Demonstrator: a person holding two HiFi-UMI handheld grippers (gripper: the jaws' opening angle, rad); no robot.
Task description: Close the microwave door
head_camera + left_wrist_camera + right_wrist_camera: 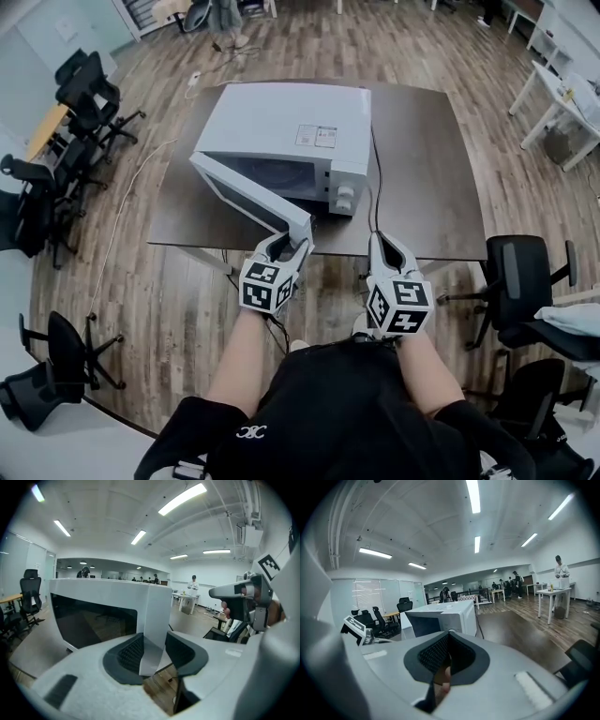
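Note:
The white microwave (291,131) stands on the dark table (422,159) with its door (248,192) swung wide toward me. My left gripper (292,242) is at the door's free end. In the left gripper view the door's edge (154,620) stands between the two pads, and the gripper (152,651) is shut on it. My right gripper (382,242) hovers over the table's near edge, right of the door, shut and holding nothing. In the right gripper view the microwave (440,618) lies ahead to the left, beyond the closed pads of the gripper (449,641).
Black office chairs stand on the left (84,103) and the right (525,281) of the table. A black cable (375,187) runs from behind the microwave across the table to its near edge. White tables (562,94) stand at the far right.

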